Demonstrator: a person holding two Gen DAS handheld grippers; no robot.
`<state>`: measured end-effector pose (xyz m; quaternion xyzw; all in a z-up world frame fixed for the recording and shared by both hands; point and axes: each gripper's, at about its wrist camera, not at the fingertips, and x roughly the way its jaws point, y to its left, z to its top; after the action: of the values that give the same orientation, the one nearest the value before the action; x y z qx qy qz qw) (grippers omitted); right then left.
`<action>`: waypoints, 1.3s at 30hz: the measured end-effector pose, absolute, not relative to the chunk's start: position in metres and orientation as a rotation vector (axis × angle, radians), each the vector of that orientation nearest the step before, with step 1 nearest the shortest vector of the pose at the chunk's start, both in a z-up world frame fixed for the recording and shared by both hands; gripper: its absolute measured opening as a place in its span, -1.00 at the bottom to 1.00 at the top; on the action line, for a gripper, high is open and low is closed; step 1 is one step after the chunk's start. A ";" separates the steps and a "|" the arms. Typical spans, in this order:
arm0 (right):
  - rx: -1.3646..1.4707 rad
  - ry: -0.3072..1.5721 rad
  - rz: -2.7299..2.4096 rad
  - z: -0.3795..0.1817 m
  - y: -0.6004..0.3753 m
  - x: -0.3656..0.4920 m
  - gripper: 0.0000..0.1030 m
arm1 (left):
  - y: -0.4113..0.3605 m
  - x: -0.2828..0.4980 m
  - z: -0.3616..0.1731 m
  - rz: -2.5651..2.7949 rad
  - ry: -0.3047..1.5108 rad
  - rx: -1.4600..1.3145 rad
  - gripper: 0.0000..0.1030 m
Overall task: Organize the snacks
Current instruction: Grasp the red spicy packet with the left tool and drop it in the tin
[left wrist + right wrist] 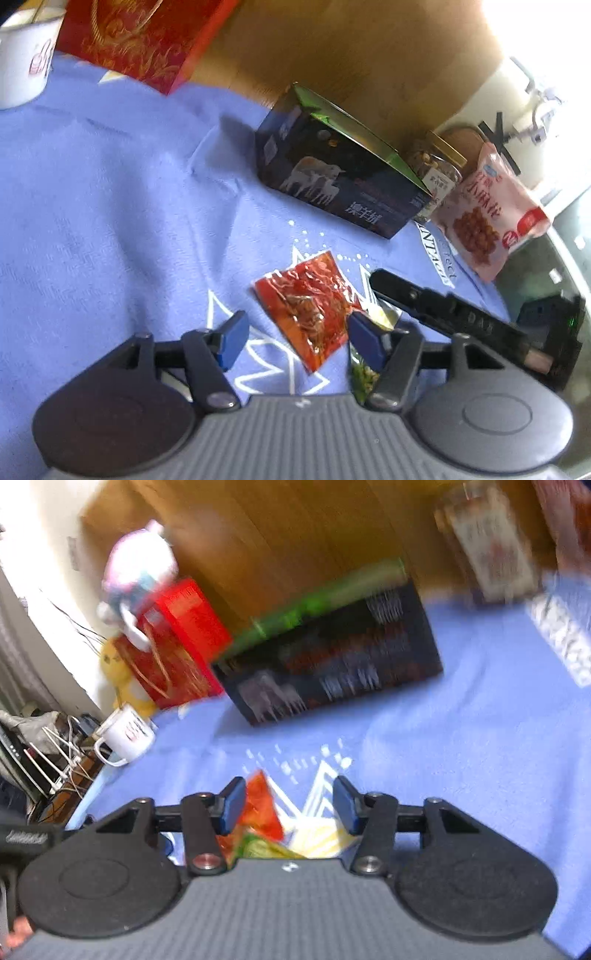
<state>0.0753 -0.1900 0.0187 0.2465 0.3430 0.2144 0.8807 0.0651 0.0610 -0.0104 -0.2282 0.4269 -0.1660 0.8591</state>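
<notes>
A: Where's the red snack packet [308,314]?
B: Flat on the blue cloth [110,206], between the spread fingers of the left gripper [295,338], untouched.
A: And the right gripper [290,805]?
B: Wide apart too, above the packets; that view is blurred.
A: Beyond?
B: A dark box [340,177], a jar [437,166], a pink bag [487,218].

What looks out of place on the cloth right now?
The dark carton lies on its side, its printed lettering upside down in the left wrist view. The red snack packet lies loose and crumpled on the blue cloth, apart from the pink bag and jar beside the carton. No spill is visible.
</notes>
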 end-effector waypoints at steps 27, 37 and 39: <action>0.551 0.690 0.353 0.015 -0.220 0.033 -0.38 | 0.048 0.102 -0.004 -0.486 0.997 -0.420 -0.27; 0.654 0.705 0.446 -0.003 -0.208 0.053 -0.67 | 0.002 0.109 -0.012 -0.542 0.939 -0.318 -0.29; 0.686 0.686 0.449 -0.002 -0.212 0.052 -0.71 | 0.009 0.111 -0.013 -0.563 0.948 -0.388 -0.38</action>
<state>0.0515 -0.2122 -0.0025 0.3267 0.3271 0.2139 0.8605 0.1112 0.0090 -0.0134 -0.1833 0.4477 -0.2659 0.8338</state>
